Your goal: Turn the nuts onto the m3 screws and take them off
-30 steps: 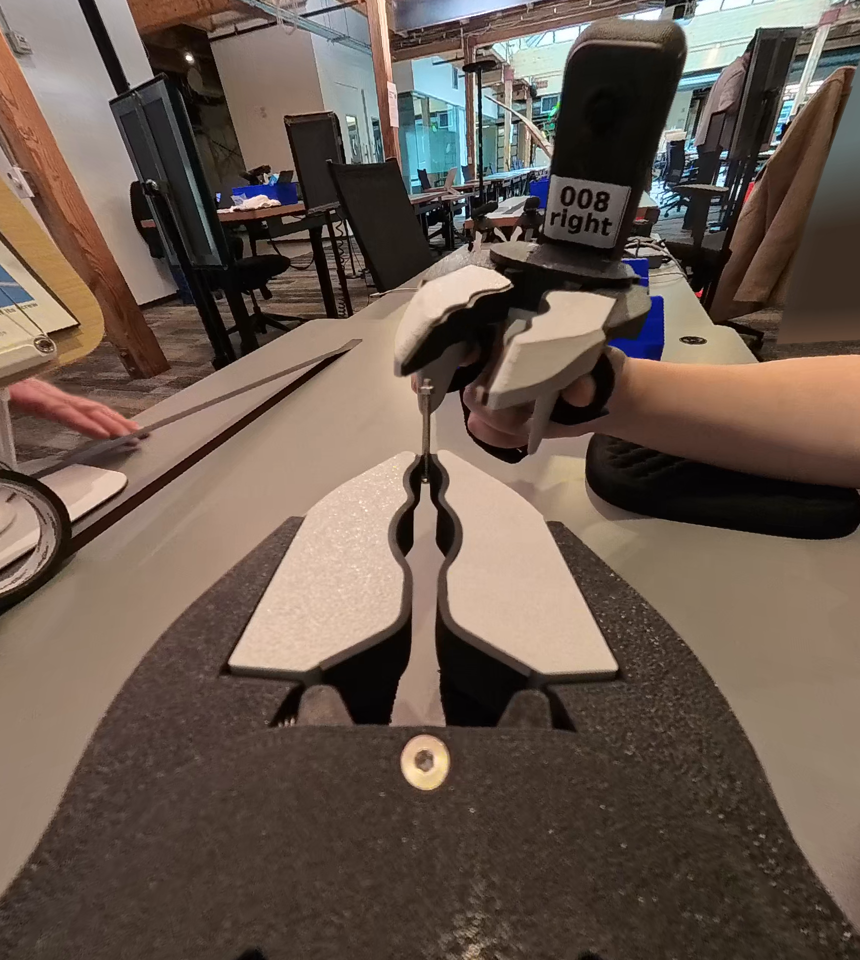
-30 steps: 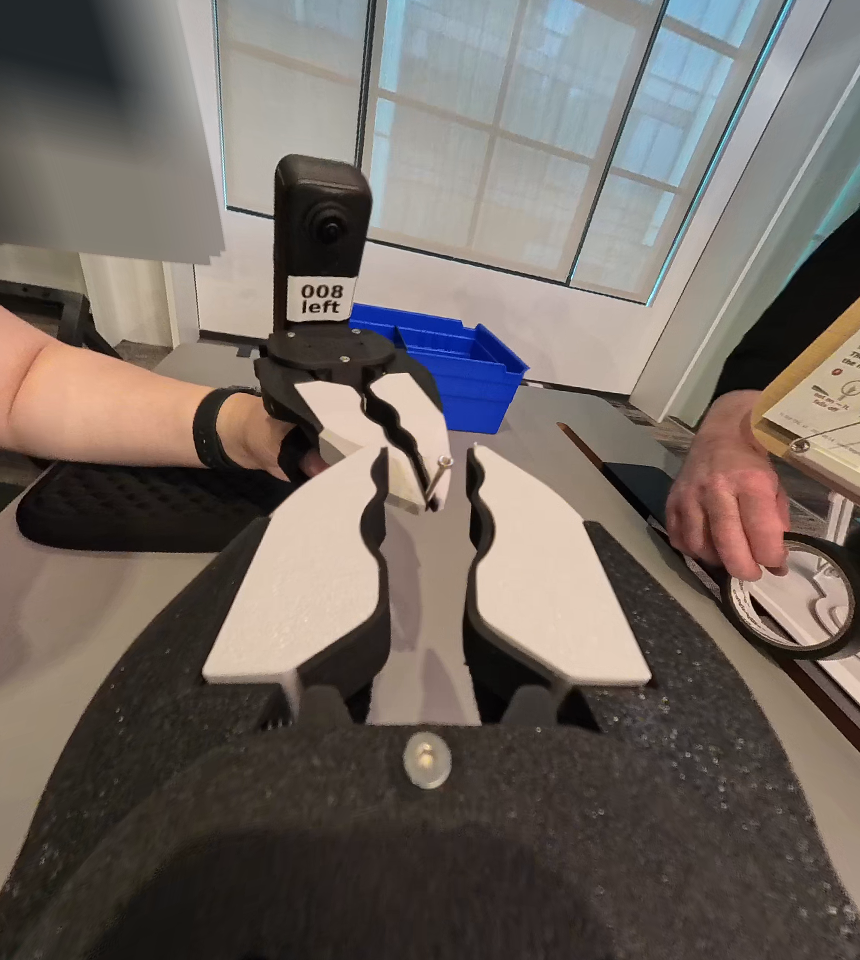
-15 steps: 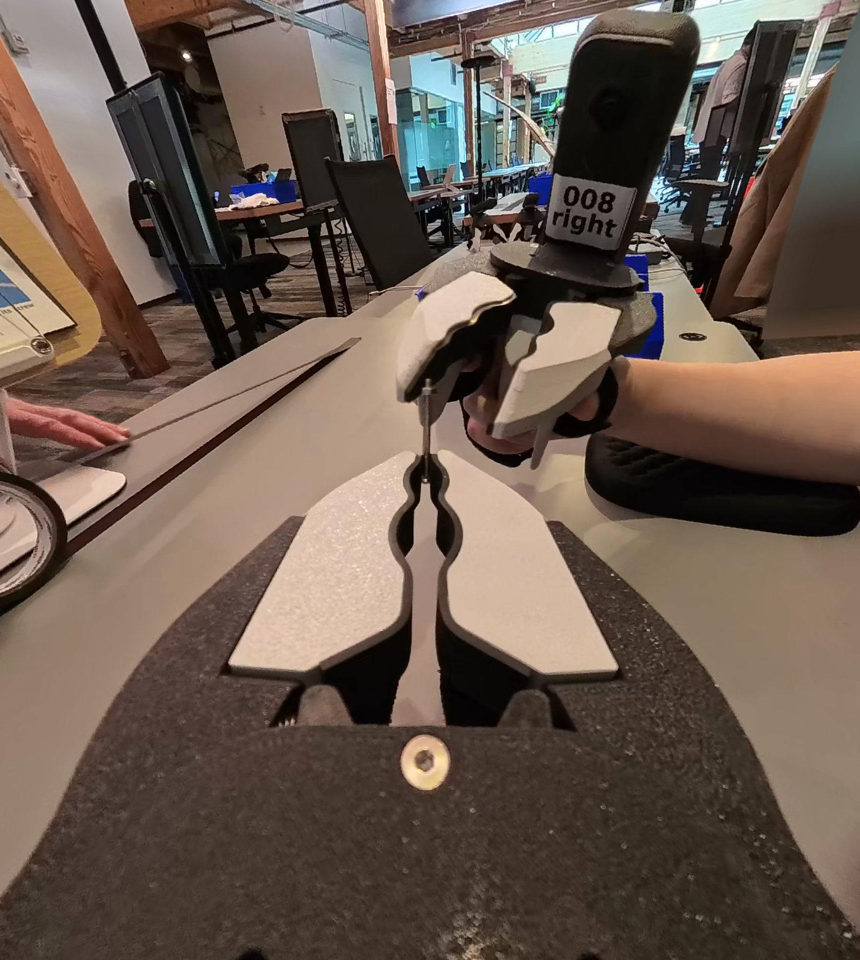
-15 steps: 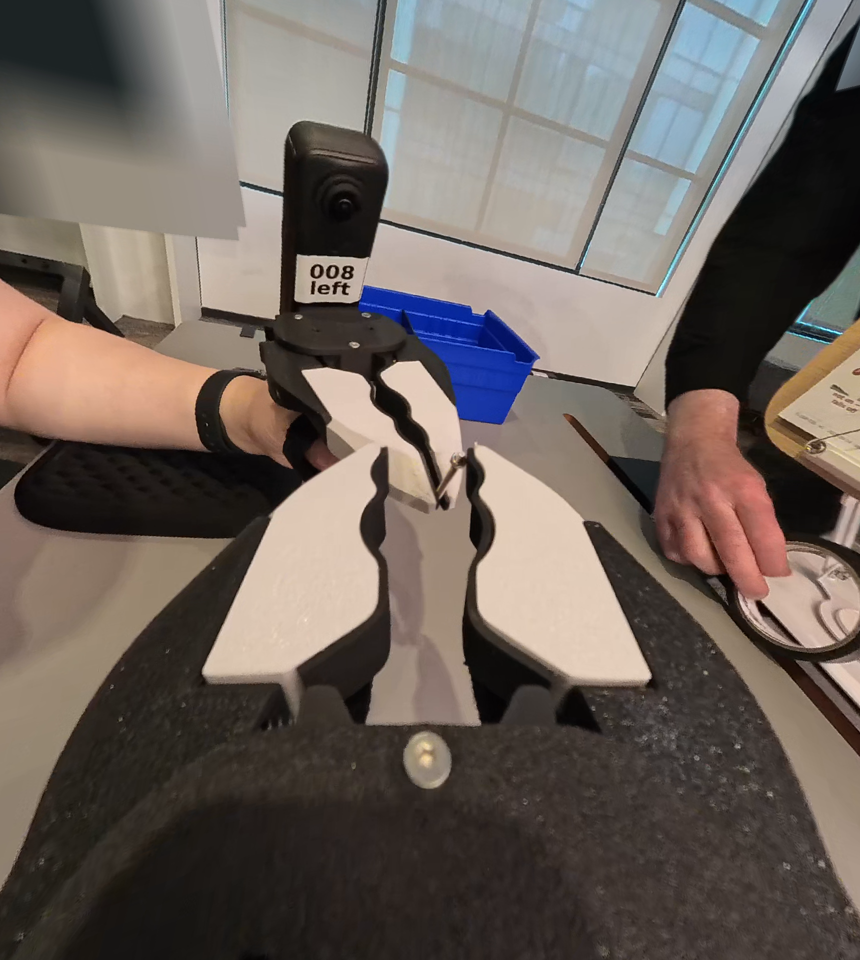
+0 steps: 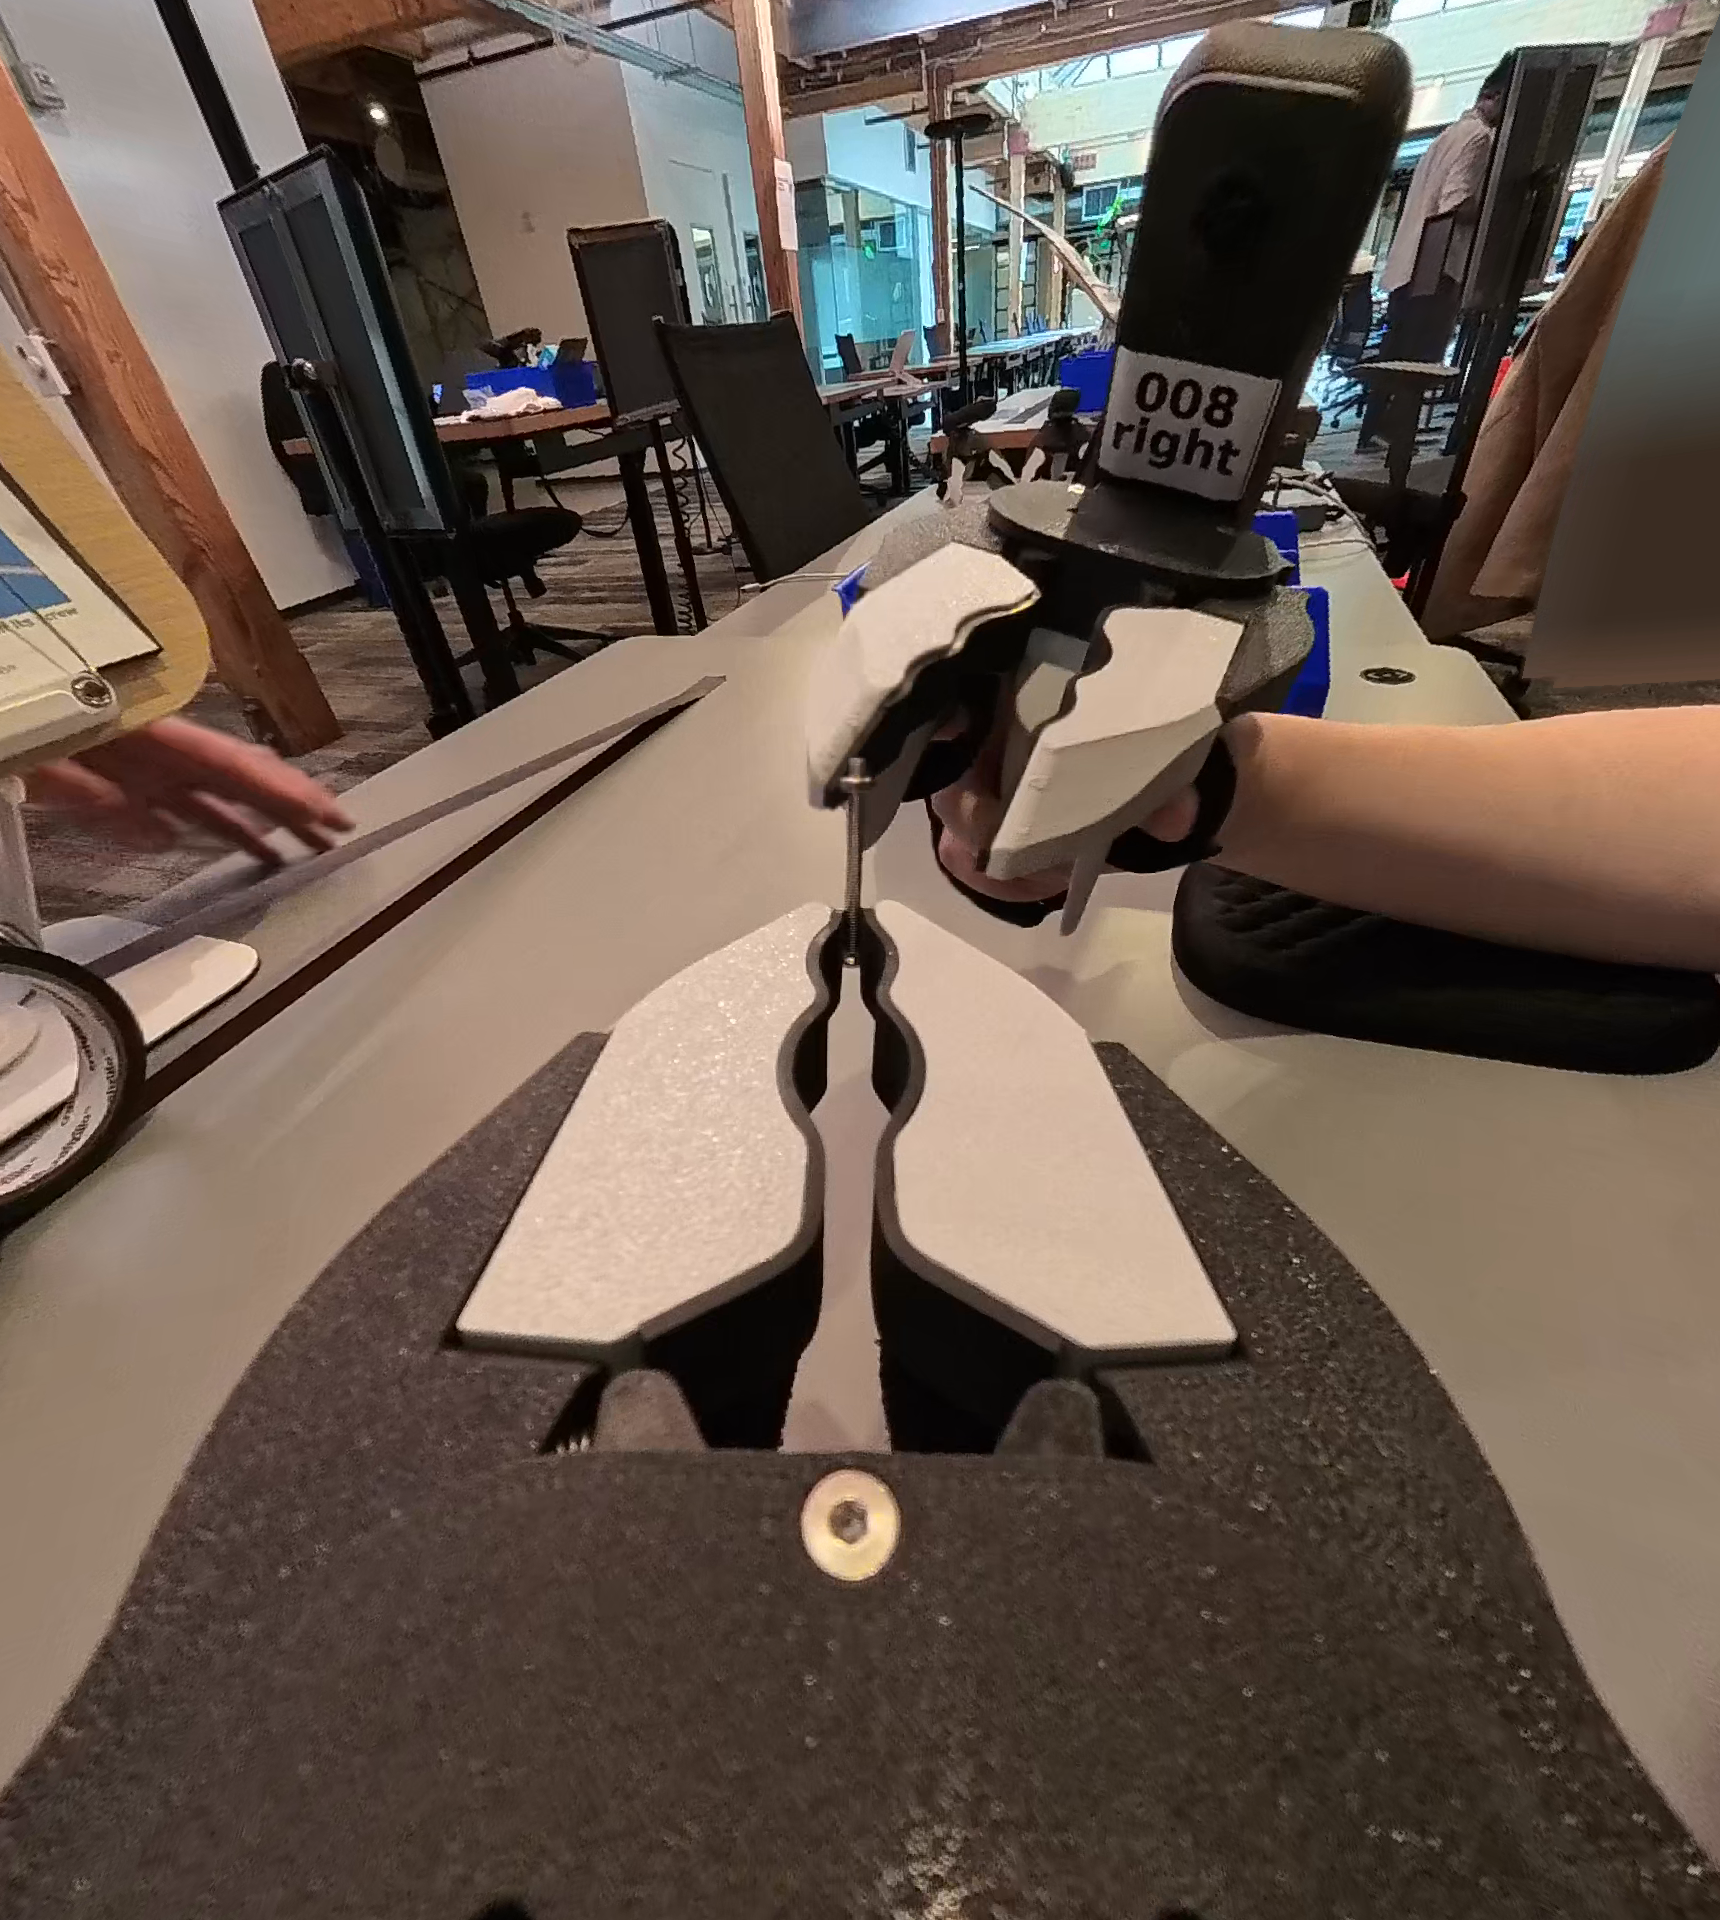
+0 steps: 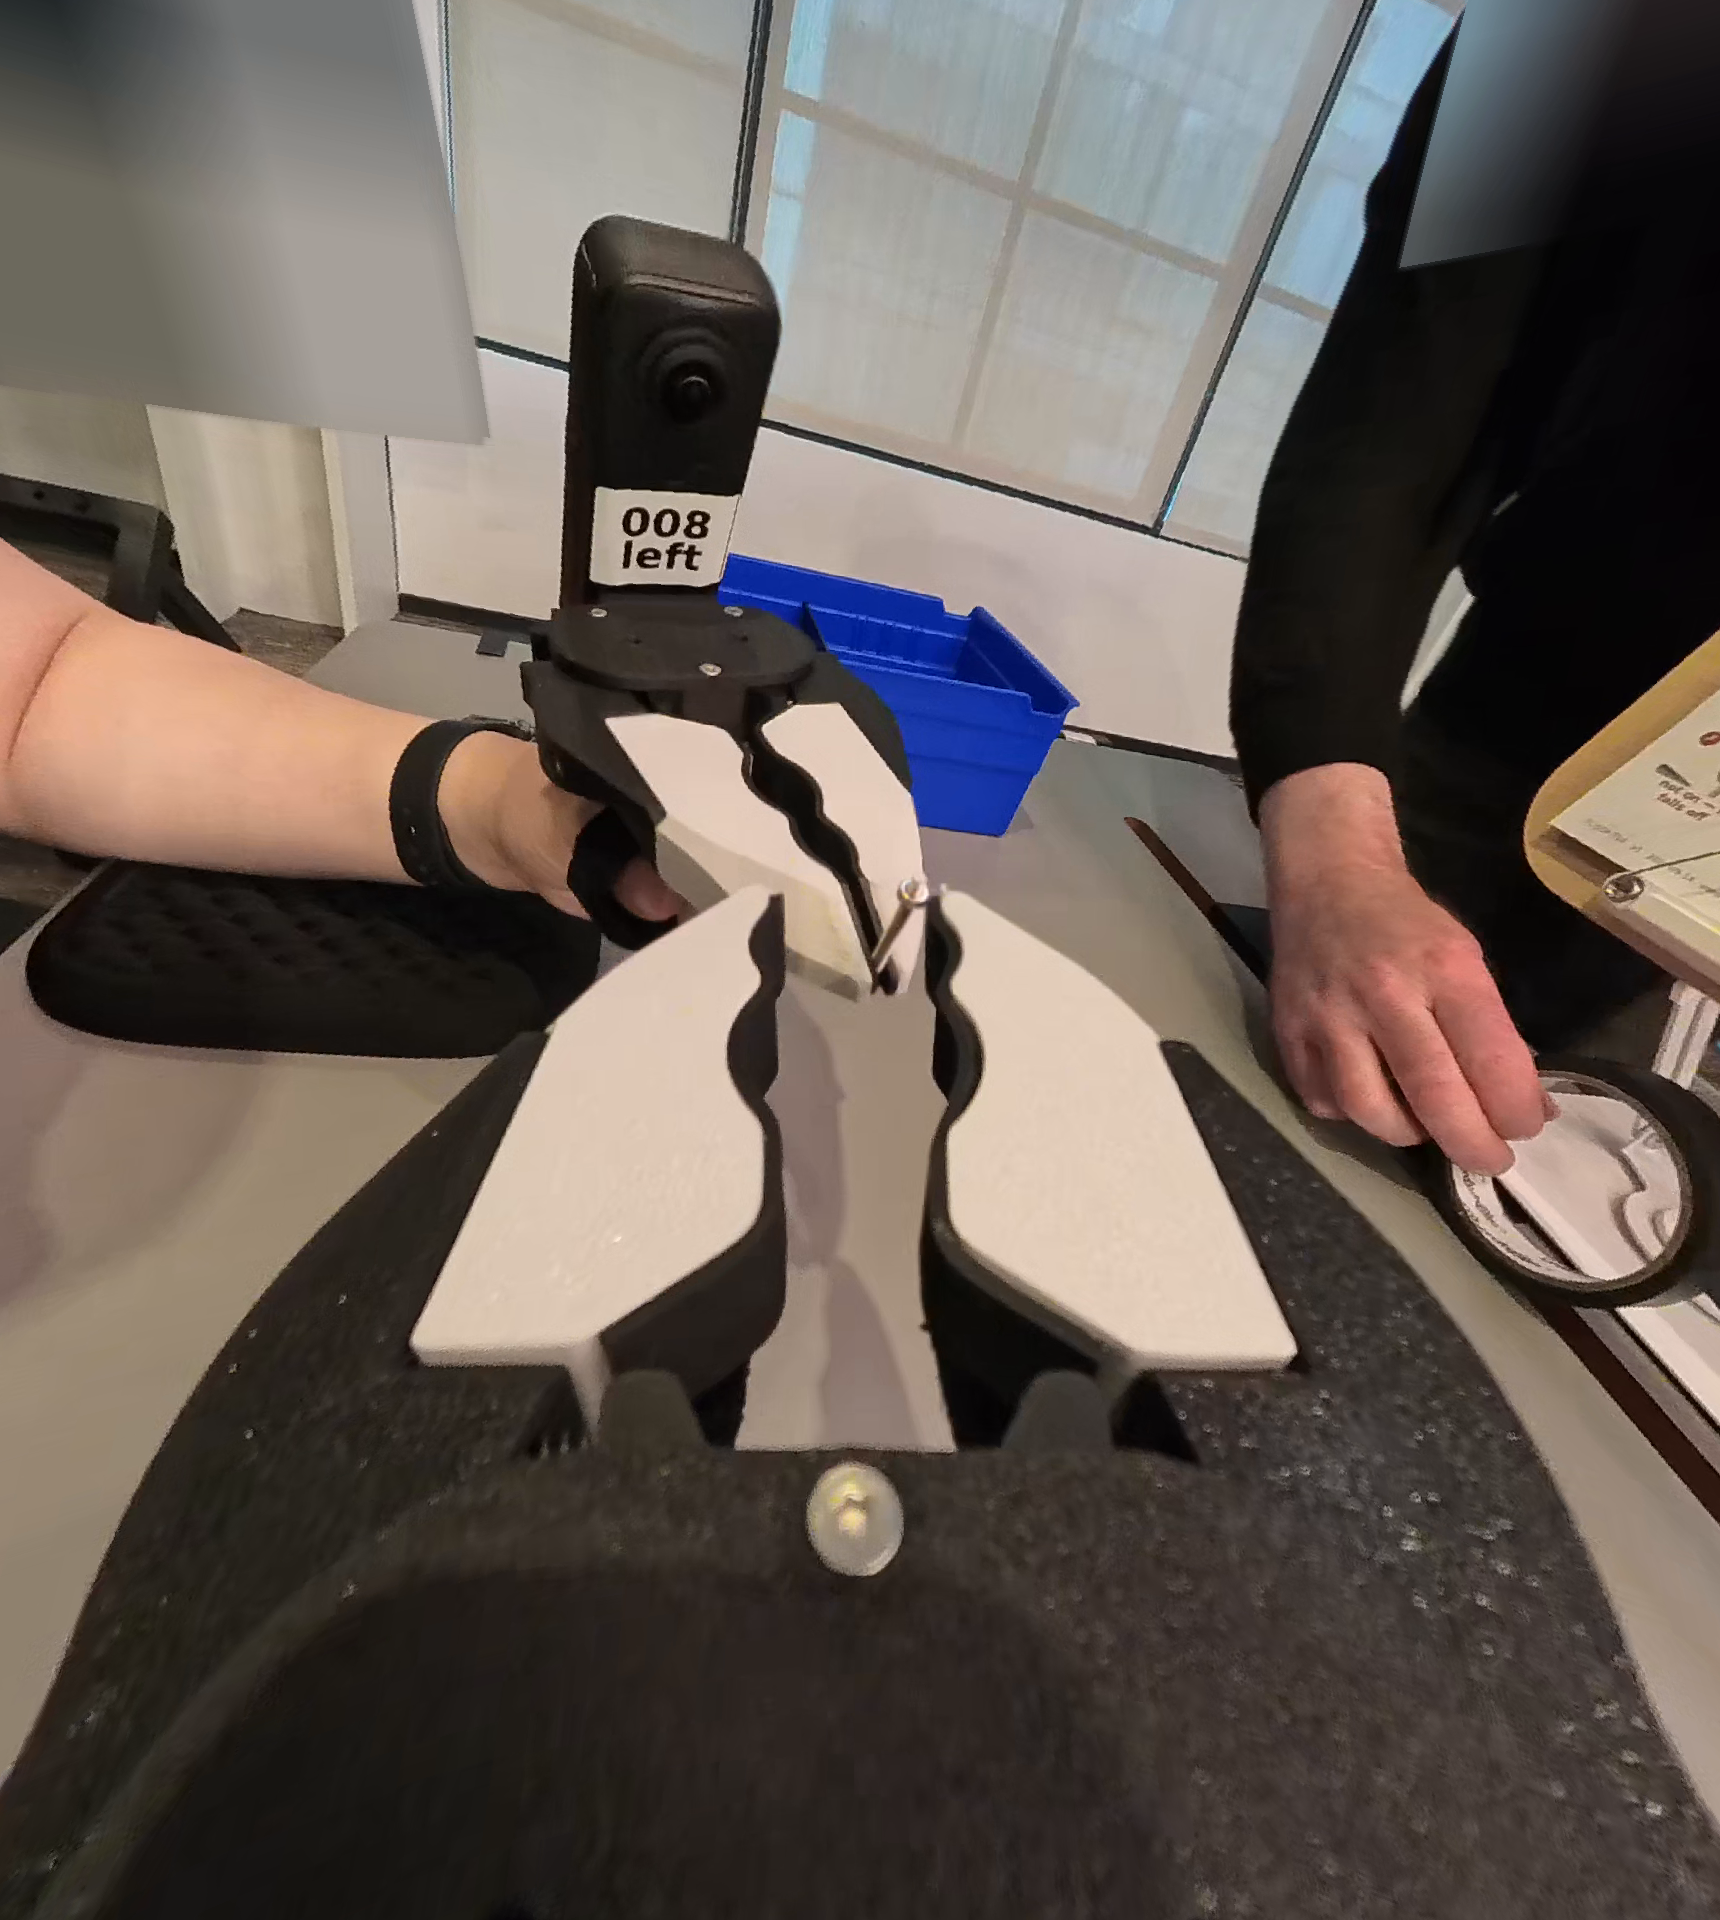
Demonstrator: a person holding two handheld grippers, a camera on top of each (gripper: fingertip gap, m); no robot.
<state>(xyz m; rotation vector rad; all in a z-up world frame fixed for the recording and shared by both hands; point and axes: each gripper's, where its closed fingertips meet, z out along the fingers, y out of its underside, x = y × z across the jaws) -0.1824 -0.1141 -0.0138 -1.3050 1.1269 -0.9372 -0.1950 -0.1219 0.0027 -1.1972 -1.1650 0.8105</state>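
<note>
bystander's hand slid forward; left gripper fingers pinch screw, right gripper fingers spread.

A white printed label sits on the left gripper's camera stalk; another on the right gripper's. A printed instruction board stands right of the tape roll.

In the right wrist view the screw stands at 12 o'clock, the bin behind it on the bench, the tape roll at 3 o'clock.
</note>
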